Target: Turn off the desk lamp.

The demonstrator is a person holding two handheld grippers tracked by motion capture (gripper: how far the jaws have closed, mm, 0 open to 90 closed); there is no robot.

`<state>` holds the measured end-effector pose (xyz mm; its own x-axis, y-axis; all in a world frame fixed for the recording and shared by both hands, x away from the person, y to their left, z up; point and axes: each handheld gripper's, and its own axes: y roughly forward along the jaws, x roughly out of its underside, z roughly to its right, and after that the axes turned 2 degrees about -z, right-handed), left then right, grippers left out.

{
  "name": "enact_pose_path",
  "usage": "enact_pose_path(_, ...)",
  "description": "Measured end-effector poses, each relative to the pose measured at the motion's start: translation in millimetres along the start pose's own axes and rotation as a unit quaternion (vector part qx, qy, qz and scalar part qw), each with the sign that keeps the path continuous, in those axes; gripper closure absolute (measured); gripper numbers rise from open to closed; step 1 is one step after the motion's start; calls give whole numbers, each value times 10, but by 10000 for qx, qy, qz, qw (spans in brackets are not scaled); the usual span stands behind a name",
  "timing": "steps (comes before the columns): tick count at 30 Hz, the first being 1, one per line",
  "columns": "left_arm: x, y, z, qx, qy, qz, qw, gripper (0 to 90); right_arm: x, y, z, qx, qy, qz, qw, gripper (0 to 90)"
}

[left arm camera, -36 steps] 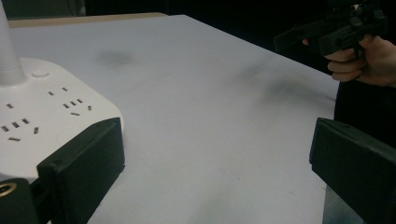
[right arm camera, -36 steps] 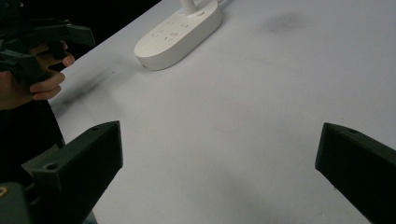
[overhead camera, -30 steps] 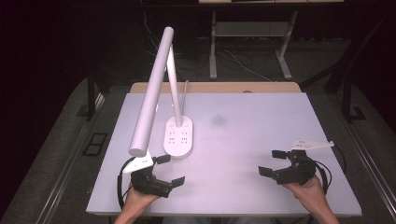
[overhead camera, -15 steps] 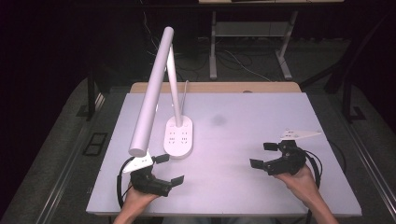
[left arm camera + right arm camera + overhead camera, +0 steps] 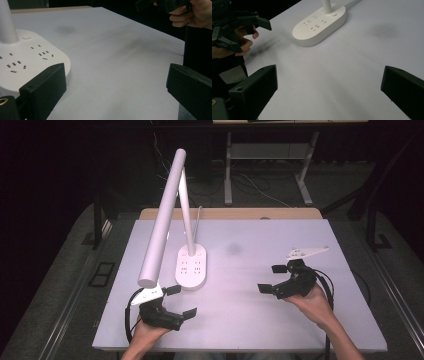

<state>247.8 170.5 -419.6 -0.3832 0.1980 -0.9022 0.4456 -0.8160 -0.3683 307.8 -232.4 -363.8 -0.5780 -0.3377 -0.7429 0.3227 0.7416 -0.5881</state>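
I've swung my right gripper (image 5: 274, 278), jaws spread and empty, inward toward the lamp base (image 5: 192, 267), which sits just ahead of my spread, empty left gripper (image 5: 181, 301), so I'm likely starting a reach.

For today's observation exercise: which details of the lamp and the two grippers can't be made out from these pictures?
- Lamp base: socket markings too small in the high view; the left jaw covers its near edge in the left gripper view.
- Lamp head: its underside faces away in the high view.
- Cable: runs off behind the table.
- Left gripper and right gripper: bodies partly wrapped by hands.
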Motion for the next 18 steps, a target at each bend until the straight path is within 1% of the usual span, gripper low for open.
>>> enact_pose_path(4, 3, -6, 5, 15, 1, 19, 10000, 16, -63, 23, -27, -72, -15, 2, 10000, 7)
enact_pose_path(5, 2, -5, 8, 23, 8, 25, 10000, 15, -104, 44, -40, -96, -67, -11, 9999, 7)
enact_pose_path(7, 2, -4, 9, 28, 12, 22, 10000, 15, -126, 57, -46, -97, -96, -11, 9999, 7)
enact_pose_path(8, 1, -3, 10, 31, 14, 20, 10000, 16, -178, 84, -64, -134, -104, -27, 9999, 7)
enact_pose_path(11, 1, -6, 14, 36, 16, 22, 10000, 15, -256, 135, -86, -166, -191, -79, 9996, 7)
enact_pose_path(14, 1, -10, 13, 34, 16, 29, 10000, 15, -301, 174, -99, -190, -225, -102, 9995, 7)
enact_pose_path(18, 1, -15, 10, 28, 7, 39, 10000, 15, -390, 278, -124, -234, -283, -185, 9992, 7)
